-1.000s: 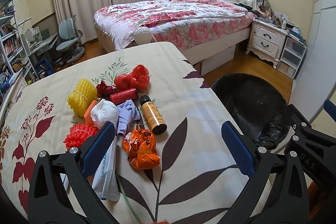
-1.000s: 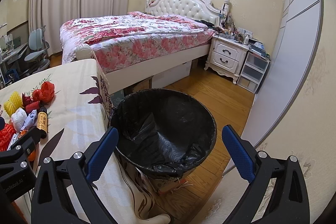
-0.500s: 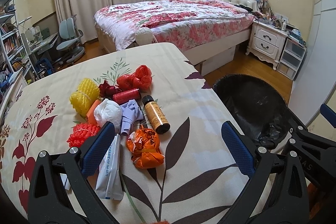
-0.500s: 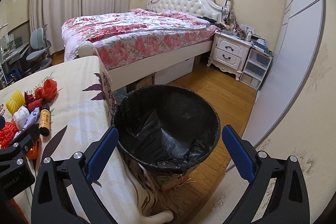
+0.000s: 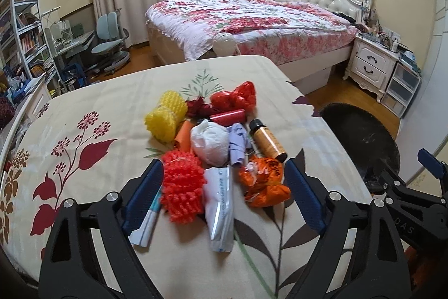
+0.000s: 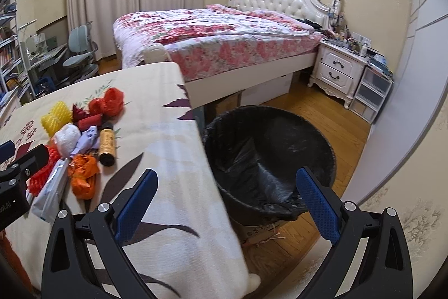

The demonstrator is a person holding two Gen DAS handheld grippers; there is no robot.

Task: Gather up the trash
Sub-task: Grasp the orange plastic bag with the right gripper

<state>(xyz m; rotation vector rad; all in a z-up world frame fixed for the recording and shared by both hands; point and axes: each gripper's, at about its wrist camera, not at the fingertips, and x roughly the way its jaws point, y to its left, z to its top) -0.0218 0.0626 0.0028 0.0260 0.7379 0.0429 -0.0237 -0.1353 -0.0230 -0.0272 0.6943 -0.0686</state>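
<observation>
A pile of trash lies on the floral-clothed table [image 5: 84, 131]: a red foam net [image 5: 183, 191], a white-blue packet [image 5: 219, 203], an orange bag [image 5: 264, 182], a white wad [image 5: 210, 140], a brown bottle [image 5: 267, 140], a yellow foam net [image 5: 166, 115] and red bags [image 5: 238, 97]. My left gripper [image 5: 224, 196] is open, its jaws straddling the red net, packet and orange bag. My right gripper [image 6: 228, 201] is open and empty, over the table's right edge beside the black-lined bin [image 6: 268, 156]. The pile also shows in the right wrist view [image 6: 81, 142].
The bin [image 5: 361, 136] stands on the wood floor just right of the table. A bed [image 5: 252, 18] lies beyond, with a white nightstand [image 5: 372, 66] and plastic drawers [image 5: 403, 86] at right. A desk, chair [image 5: 109, 44] and bookshelves [image 5: 19, 27] are at left.
My left gripper has moved forward and left over the pile, so the near items now lie between its jaws. My right gripper has swung left, bringing the table and pile more into view.
</observation>
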